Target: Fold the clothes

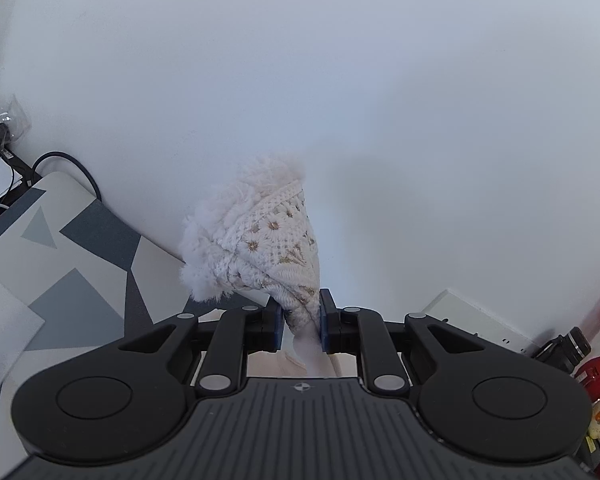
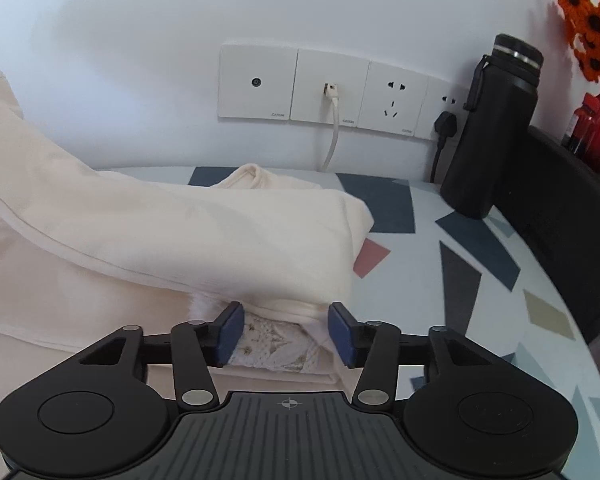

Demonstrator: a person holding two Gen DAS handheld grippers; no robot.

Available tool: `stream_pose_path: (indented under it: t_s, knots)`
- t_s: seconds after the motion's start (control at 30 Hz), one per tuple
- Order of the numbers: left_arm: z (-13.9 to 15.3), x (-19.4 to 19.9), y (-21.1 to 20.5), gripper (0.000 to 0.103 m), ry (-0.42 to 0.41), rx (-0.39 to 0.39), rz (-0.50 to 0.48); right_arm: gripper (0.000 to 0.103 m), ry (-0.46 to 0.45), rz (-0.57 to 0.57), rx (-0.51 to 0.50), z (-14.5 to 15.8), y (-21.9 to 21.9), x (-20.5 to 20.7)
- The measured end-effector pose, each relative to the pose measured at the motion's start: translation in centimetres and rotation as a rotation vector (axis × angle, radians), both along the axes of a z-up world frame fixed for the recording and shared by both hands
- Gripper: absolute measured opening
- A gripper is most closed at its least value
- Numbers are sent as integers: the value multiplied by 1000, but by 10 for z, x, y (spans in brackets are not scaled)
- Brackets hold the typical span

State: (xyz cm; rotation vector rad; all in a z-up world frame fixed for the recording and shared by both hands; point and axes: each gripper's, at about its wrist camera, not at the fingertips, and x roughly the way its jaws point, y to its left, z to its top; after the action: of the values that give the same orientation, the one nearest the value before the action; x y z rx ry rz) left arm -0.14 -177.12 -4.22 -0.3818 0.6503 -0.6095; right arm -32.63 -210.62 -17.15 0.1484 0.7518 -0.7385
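Left tongs [image 1: 301, 322] clamped on lace cuff [image 1: 268, 240], bare wall [image 1: 340, 80] ahead

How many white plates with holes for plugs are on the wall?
4, side by side in a row: the far-left plate, the cable plate, the free socket, and the rightmost plate, partly hidden by the black bottle.

The garment [image 2: 148, 224] runs off the left edge; the black block [image 2: 564, 236] (right side) is cut off, and the flowers [image 2: 592, 20] blur at the corner.
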Motion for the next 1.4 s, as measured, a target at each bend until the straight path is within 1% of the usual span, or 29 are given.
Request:
stream_pose_path:
  t_s: [0.07,0.13,0.2,0.27,0.33,0.37,0.47,0.53,0.67,0.8,0.9,1.0,1.1,1.2,1.23,1.3,1.37,1.4]
  knots:
    - [3,-2,-1,17,-8,4,-6,52,24,12,-21,0,1,2]
    - [7,-5,-5,17,-22,18,-14,46,49,24,-42,0,1,3]
    - [8,-9,-9,17,-31,34,-18,44,88,46,-72,-2,8,3]
    - [6,-16,-14,17,-25,56,-17,41,108,70,-90,-5,14,0]
    - [2,-23,-19,17,-14,83,-11,37,107,75,-75,-8,13,-4]
    - [-3,-29,-22,17,-1,101,-6,36,98,73,-66,-9,11,-5]
    - [-19,-48,-29,17,34,141,-6,29,61,62,-37,-6,1,-8]
    - [-24,-56,-30,17,32,148,-4,19,57,55,-46,-4,-4,-10]
    - [-19,-57,-28,17,5,145,6,20,108,98,-80,-7,-8,-13]
    - [-17,-55,-31,17,14,145,2,21,164,162,-164,-12,3,-8]
    - [-24,-58,-35,17,36,162,-6,21,155,145,-163,-15,1,1]
    - [-28,-56,-34,17,63,168,1,14,112,115,-114,-10,-4,1]
    - [-32,-47,-25,17,118,141,31,11,36,110,-40,1,-10,-13]
    - [-38,-39,-14,17,148,144,87,9,-77,26,18,12,-21,-40]
    - [-40,-36,-10,17,156,145,103,0,-116,-4,38,16,-24,-49]
    - [-44,-32,-3,17,172,137,132,0,-175,-62,71,20,-33,-65]
    - [-47,-27,3,17,188,129,160,0,-205,-116,96,17,-43,-78]
    - [-49,-25,5,17,194,129,172,0,-210,-116,118,15,-47,-81]
